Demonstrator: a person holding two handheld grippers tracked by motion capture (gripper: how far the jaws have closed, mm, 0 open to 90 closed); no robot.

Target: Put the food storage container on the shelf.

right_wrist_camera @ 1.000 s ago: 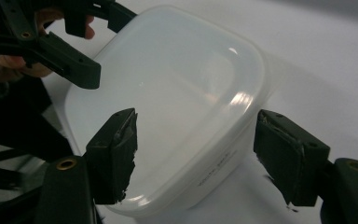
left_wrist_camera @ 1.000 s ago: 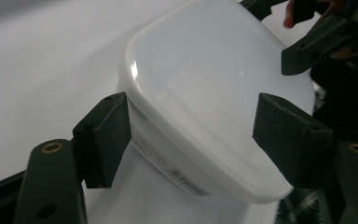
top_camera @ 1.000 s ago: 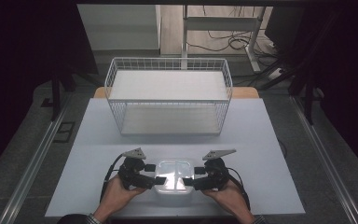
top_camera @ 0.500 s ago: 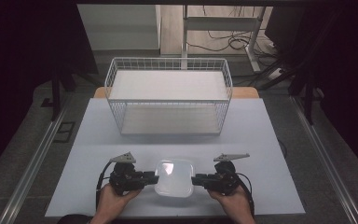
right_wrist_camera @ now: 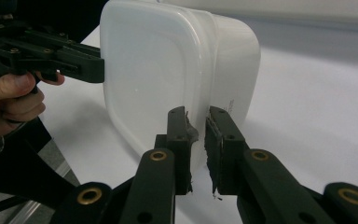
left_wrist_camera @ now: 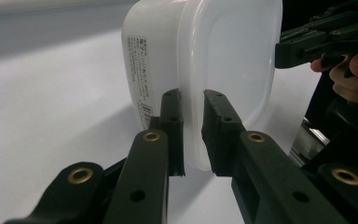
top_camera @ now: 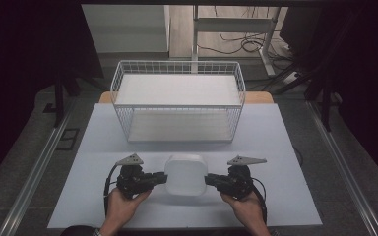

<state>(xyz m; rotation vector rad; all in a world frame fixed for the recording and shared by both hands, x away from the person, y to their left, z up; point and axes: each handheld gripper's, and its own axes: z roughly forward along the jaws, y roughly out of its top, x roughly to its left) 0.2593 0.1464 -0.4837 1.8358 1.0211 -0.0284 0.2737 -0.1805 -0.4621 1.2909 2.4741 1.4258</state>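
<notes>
Fingers (left_wrist_camera: 170, 121) of the left gripper (top_camera: 158, 178) and right gripper (top_camera: 211, 179) clamp opposite rims of the lidded plastic container (top_camera: 185, 174), held level between both, short of the wire basket (top_camera: 178, 101).

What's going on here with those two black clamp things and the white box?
A person sits at a table with a hand-held gripper in each hand. The left gripper and the right gripper each pinch the rim of a white plastic container from opposite sides, holding it between them, lid facing the person. Beyond it on the table stands a white wire basket, open at the top, with nothing in it.
</notes>
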